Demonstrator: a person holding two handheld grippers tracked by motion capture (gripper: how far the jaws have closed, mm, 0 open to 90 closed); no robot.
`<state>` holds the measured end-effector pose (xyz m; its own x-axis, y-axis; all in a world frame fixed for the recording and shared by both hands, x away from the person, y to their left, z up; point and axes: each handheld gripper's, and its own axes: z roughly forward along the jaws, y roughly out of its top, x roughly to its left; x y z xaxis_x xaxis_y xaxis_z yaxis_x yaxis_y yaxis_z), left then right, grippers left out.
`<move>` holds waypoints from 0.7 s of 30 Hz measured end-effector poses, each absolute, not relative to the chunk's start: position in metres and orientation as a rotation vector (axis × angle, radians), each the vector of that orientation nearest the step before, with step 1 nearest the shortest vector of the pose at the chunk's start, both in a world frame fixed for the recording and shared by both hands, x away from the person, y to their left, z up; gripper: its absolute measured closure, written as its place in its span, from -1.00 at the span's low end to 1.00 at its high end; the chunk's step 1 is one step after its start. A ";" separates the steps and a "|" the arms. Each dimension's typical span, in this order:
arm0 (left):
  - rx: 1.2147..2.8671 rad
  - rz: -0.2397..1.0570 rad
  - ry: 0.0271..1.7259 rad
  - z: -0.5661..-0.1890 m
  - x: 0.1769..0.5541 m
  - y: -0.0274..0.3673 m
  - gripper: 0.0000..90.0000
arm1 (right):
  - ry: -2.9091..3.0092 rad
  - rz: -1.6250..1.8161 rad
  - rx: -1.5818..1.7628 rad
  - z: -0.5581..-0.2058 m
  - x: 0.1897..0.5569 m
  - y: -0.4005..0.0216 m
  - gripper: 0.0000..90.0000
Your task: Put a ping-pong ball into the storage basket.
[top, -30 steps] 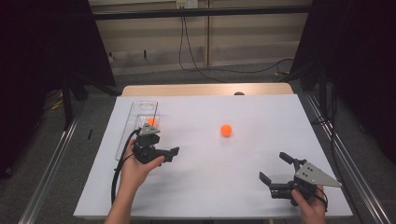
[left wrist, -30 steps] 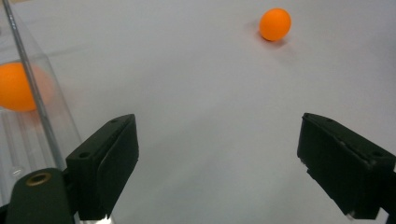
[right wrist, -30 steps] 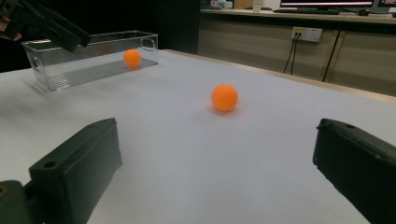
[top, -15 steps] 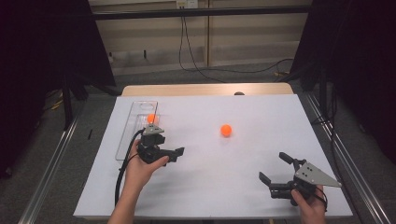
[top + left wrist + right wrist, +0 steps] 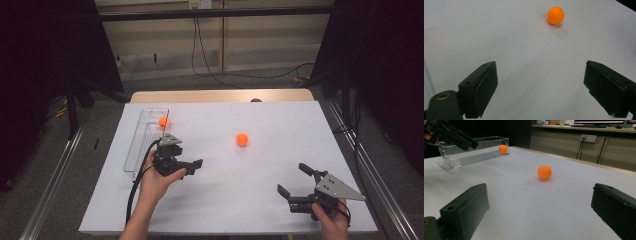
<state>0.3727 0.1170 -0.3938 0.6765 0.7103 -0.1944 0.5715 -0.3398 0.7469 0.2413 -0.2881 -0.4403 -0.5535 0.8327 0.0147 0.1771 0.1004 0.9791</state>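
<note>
An orange ball lies loose on the white table top, right of centre. A second orange ball sits at the far end of a clear plastic tray on the left. My left gripper hovers beside the tray's near end. It points toward the loose ball, open, with nothing between its jaws. My right gripper stays low at the front right, open and empty, facing the same ball from farther off. The left gripper also appears in the right gripper view.
A white sheet covers the table, with a strip of bare wood along the far edge. Metal rails run along both sides. Cables hang on the back wall.
The left gripper has drifted a little to the right, away from the tray and toward the loose ball. The right gripper and both balls have kept still.
</note>
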 end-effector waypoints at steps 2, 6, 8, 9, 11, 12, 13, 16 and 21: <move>2.049 0.208 0.982 -0.395 0.373 0.114 -0.73 | 1.815 1.488 0.987 -0.440 0.241 -0.288 -0.98; 2.043 0.200 0.977 -0.396 0.373 0.109 -0.73 | 1.814 1.487 0.987 -0.440 0.241 -0.288 -0.98; 2.048 0.196 0.971 -0.396 0.373 0.107 -0.73 | 1.815 1.486 0.988 -0.441 0.242 -0.288 -0.98; 2.052 0.198 0.965 -0.397 0.374 0.105 -0.73 | 1.816 1.485 0.991 -0.441 0.242 -0.288 -0.98; 2.052 0.200 0.959 -0.397 0.374 0.102 -0.73 | 1.817 1.485 0.993 -0.441 0.242 -0.288 -0.98; 2.048 0.194 0.960 -0.397 0.373 0.100 -0.73 | 1.817 1.485 0.992 -0.441 0.242 -0.288 -0.98; 2.052 0.195 0.954 -0.398 0.374 0.099 -0.73 | 1.817 1.485 0.991 -0.441 0.242 -0.287 -0.98; 2.060 0.188 0.950 -0.399 0.374 0.094 -0.73 | 1.819 1.485 0.988 -0.441 0.243 -0.287 -0.98; 2.067 0.185 0.943 -0.404 0.375 0.086 -0.74 | 1.820 1.486 0.987 -0.441 0.243 -0.288 -0.98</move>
